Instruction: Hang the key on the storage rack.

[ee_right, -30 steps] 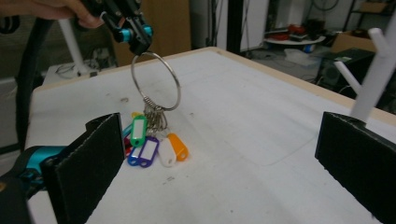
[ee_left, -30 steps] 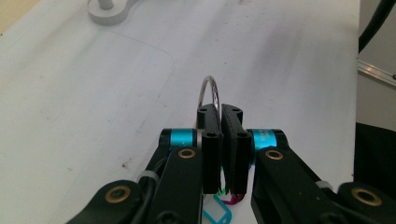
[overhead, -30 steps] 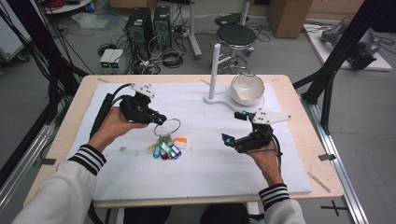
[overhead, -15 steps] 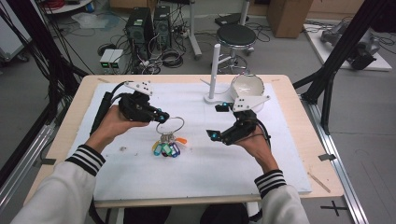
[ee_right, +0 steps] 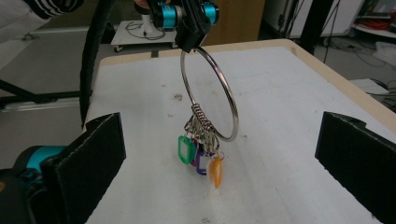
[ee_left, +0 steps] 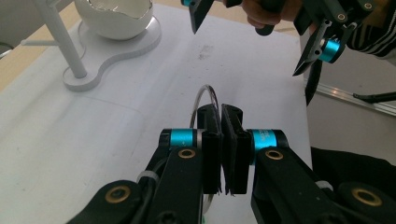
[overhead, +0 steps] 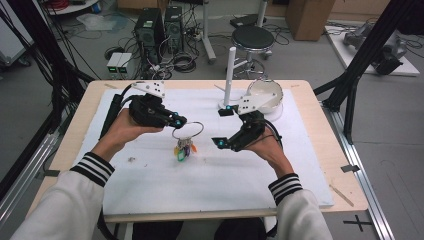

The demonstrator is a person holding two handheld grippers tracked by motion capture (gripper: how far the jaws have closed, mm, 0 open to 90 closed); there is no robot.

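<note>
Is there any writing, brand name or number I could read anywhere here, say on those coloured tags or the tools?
No text can be read in these pictures.
Key tags on the metal ring: no writing can be made out.
Left gripper and right gripper: no readable marking.
Computer towers on the floor: any labels are too small and blurred.

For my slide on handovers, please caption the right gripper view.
Left gripper dangles a key ring between the right gripper's open jaws.

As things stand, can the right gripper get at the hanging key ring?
Probably yes: the right gripper is open and faces the key ring, which the left gripper holds up, with nothing between.
</note>
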